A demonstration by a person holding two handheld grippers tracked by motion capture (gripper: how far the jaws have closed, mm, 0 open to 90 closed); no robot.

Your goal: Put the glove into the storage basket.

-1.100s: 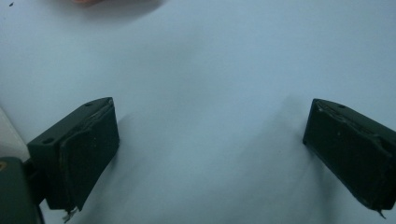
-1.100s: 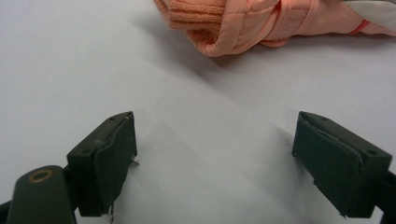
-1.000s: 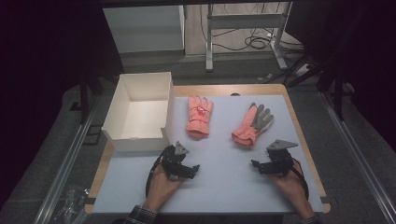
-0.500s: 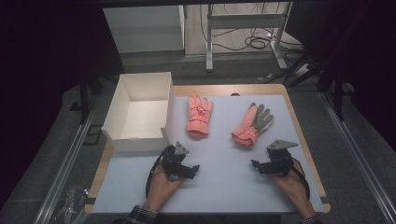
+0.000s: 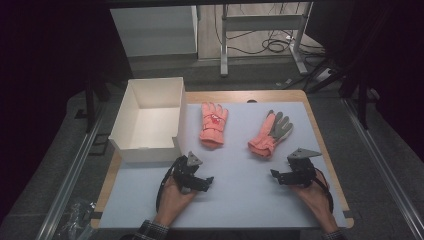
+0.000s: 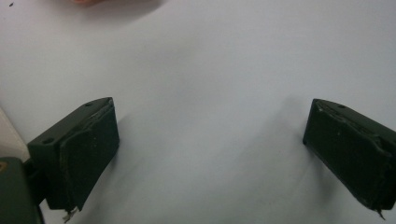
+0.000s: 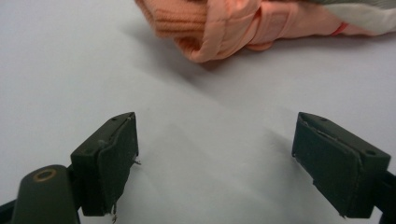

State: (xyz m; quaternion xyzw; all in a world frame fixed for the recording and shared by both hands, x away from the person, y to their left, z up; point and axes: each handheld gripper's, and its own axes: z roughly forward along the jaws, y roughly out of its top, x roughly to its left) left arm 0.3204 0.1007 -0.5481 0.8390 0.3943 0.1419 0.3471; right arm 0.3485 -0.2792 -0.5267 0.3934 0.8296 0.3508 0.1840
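Resting low over the counter [image 5: 240, 200], left gripper [image 5: 207, 181] and right gripper [image 5: 274, 175] both have jaws spread, nothing between them; two pink gloves [image 5: 213, 124] [image 5: 270, 133] lie beyond, untouched.

Table [image 5: 240, 200] with two gloves [image 5: 213, 125], white box [image 5: 150, 122]

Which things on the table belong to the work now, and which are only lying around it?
Part of the work:
left glove
right glove
white box, possibly where they go
left gripper and right gripper, both open

Lying about:
cables on the floor
plastic wrap beside the table
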